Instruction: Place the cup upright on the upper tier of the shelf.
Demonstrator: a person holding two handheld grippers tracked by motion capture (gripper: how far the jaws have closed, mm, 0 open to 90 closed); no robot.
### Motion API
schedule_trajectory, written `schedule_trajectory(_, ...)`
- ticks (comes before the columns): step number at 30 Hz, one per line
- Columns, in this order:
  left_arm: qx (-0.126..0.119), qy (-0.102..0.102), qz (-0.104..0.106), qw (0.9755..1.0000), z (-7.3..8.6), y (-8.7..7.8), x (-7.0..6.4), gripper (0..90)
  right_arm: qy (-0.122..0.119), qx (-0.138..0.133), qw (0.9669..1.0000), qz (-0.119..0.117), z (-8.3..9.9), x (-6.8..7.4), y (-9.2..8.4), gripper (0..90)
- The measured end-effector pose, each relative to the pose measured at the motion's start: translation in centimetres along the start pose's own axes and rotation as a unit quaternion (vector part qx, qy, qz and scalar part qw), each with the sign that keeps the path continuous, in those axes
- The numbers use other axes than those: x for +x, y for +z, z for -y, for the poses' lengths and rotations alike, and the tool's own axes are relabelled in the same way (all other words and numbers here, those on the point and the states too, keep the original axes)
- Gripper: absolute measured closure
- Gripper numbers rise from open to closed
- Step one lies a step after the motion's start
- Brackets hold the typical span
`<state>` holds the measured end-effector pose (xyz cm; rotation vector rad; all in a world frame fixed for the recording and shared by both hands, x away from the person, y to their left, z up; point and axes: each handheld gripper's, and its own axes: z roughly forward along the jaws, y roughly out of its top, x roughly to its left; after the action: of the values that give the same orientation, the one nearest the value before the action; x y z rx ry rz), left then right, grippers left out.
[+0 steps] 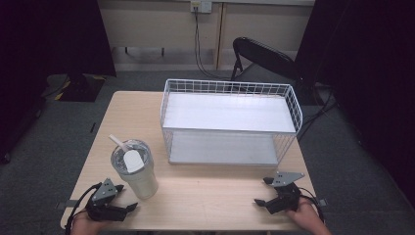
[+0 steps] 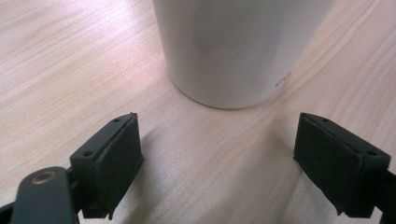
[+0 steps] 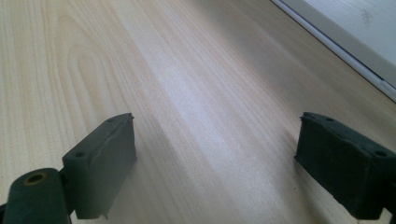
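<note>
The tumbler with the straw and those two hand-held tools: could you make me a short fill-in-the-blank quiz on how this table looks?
1. The white tumbler stands nearest the ____ tool.
2. Both tools, the right tool too, have their jaws ____.
3. The white wire shelf rack holds ____ items.
4. A white ____ pokes through the tumbler's clear lid.

Missing words: left; open; no; straw
</note>
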<state>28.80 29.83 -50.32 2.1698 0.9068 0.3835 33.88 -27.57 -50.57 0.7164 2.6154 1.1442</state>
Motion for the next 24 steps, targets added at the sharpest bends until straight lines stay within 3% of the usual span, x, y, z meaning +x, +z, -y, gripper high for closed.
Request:
schedule_trajectory(7, 0.010, -0.007, -0.003, 0.9999, -0.3, 0.0, -0.1, 15.0, 0.000, 0.000, 1.0000, -0.001, 0.0, 0.0, 0.0, 11.3)
schedule_trajectory(13, 0.003, -0.032, 0.011, 0.9994, -0.4, -0.1, 0.5, 15.8, -0.001, 0.000, 1.0000, -0.001, 0.0, 0.0, 0.0, 11.2)
schedule_trajectory(19, 0.008, -0.024, 0.009, 0.9996, -0.9, -0.3, 0.3, 16.0, -0.001, 0.000, 1.0000, -0.001, 0.0, 0.0, 0.0, 11.3)
schedule_trajectory(24, -0.017, -0.019, 0.009, 0.9996, -2.0, -1.0, 0.3, 16.2, -0.001, 0.000, 1.0000, -0.001, 0.0, 0.0, 0.0, 11.2)
